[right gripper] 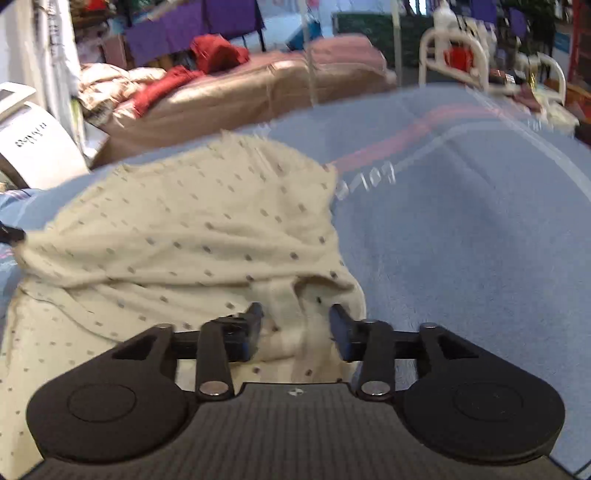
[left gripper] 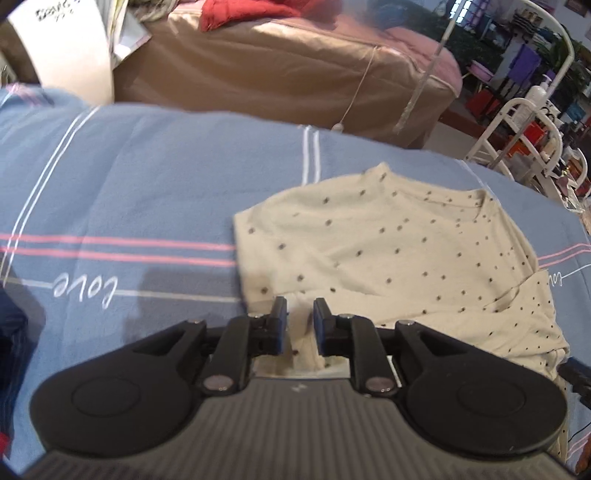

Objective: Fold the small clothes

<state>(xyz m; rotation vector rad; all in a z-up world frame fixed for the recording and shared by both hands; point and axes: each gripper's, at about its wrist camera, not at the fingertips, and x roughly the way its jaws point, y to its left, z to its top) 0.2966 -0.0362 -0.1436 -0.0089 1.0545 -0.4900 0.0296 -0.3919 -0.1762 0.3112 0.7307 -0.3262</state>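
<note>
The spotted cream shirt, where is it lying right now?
The spotted cream shirt lies on the blue striped blanket, just ahead of both tools, with the tan sofa behind.

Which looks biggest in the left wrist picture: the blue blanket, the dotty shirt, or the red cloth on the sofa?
1. Blue blanket, filling most of the picture.
2. Dotty shirt, lying on it.
3. Red cloth, smallest, but it is far from the camera and cut off at the top, so its true size is unsure.

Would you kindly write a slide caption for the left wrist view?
Left claw, jaws slightly apart, over the edge of a dotted cream shirt on a blue blanket.
</note>
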